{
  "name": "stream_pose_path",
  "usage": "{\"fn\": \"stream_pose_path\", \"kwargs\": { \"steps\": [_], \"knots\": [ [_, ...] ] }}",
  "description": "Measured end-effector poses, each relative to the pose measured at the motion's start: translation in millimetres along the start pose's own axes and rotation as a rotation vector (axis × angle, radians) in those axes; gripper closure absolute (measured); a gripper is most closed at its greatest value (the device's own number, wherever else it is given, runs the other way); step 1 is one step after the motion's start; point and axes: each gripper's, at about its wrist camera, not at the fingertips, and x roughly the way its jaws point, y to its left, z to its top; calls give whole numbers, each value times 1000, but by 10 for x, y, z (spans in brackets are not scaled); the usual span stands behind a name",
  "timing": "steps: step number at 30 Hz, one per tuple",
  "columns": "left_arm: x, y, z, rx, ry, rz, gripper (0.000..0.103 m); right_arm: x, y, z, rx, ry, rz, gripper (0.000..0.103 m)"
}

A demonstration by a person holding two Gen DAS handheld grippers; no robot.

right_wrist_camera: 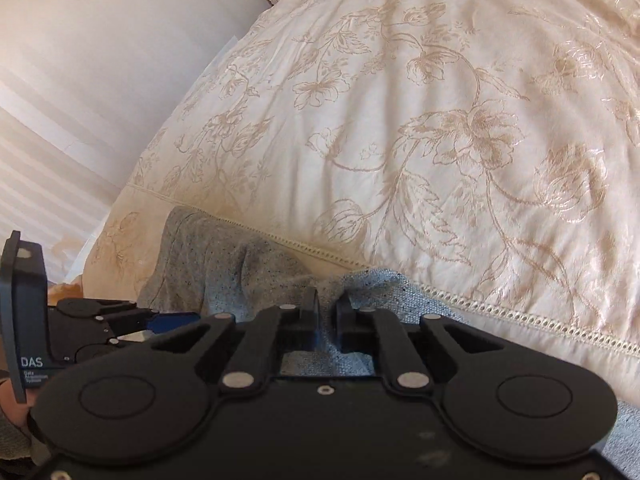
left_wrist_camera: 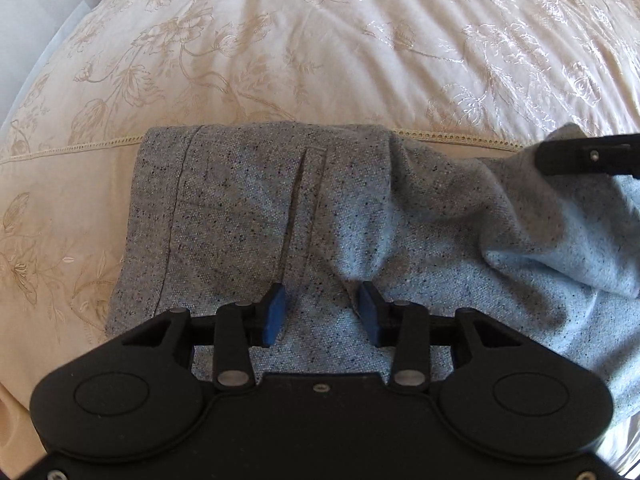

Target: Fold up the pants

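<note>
The grey speckled pants (left_wrist_camera: 280,208) lie on the cream floral bedspread (left_wrist_camera: 320,40), waistband end to the left with a back pocket slit showing. My left gripper (left_wrist_camera: 322,312) hovers low over the pants' near edge, its blue pads apart with cloth beneath them. My right gripper (right_wrist_camera: 327,312) is shut on a raised fold of the pants (right_wrist_camera: 360,280); it shows at the right edge of the left wrist view (left_wrist_camera: 552,158), lifting the cloth there.
The bedspread (right_wrist_camera: 440,120) has a lace seam running behind the pants. A pale wall (right_wrist_camera: 80,60) lies left of the bed. The left gripper's body (right_wrist_camera: 80,320) shows at the lower left of the right wrist view.
</note>
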Motion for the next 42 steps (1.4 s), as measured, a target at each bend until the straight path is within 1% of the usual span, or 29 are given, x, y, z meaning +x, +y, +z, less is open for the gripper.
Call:
{"fn": "stream_pose_path", "kwargs": {
  "steps": [5,8,11,14,15,17,20,23,24,25,26,27,29,30,32,33,34,36,37,40,41,42],
  "knots": [
    [-17,19,-23,-16,0,-12,53,7,-158,299,16,-13,-28,95],
    [-10,15,-36,-9,-5,-10,51,85,-265,489,-3,17,-45,96],
    [3,-14,-69,10,-2,0,47,180,-387,563,-11,59,-60,97],
    [-39,-90,-96,58,14,27,47,255,-531,573,35,72,-77,97],
    [-93,-111,-78,73,12,26,49,269,-558,571,48,75,-78,97],
    [-224,-127,8,85,-32,-4,49,283,-583,551,59,72,-78,97],
    [-255,-128,229,81,-86,-7,48,252,-607,503,68,58,-72,97],
    [-83,-96,459,74,-86,6,48,223,-635,450,90,40,-73,97],
    [-4,-59,517,74,-69,4,45,202,-627,448,91,34,-78,97],
    [77,-4,562,68,-52,7,44,188,-623,437,90,28,-83,97],
    [156,71,592,36,-28,12,42,227,-584,452,90,20,-91,97],
    [216,167,612,-20,-4,-9,39,214,-584,445,93,14,-94,97],
    [233,333,637,-135,16,-71,39,190,-581,440,108,-3,-104,95],
    [202,370,630,-165,17,-85,39,160,-575,436,108,-17,-113,95],
    [119,374,598,-175,13,-86,40,52,-551,415,103,-70,-144,93],
    [52,363,579,-176,6,-86,43,-20,-515,401,98,-104,-162,91],
    [-27,341,580,-170,-14,-83,46,-89,-482,380,91,-132,-172,90],
    [-170,246,560,-130,-63,-75,46,-269,-350,290,63,-188,-171,90],
    [-208,208,583,-100,-82,-88,46,-337,-285,226,42,-198,-167,90],
    [-215,-17,642,-8,-97,-168,45,-450,-78,-27,-39,-177,-183,86],
    [-186,-71,658,14,-96,-174,45,-445,-11,-145,-66,-150,-209,85],
    [-130,-116,687,33,-92,-164,45,-426,17,-219,-84,-125,-227,85]
  ]
}}
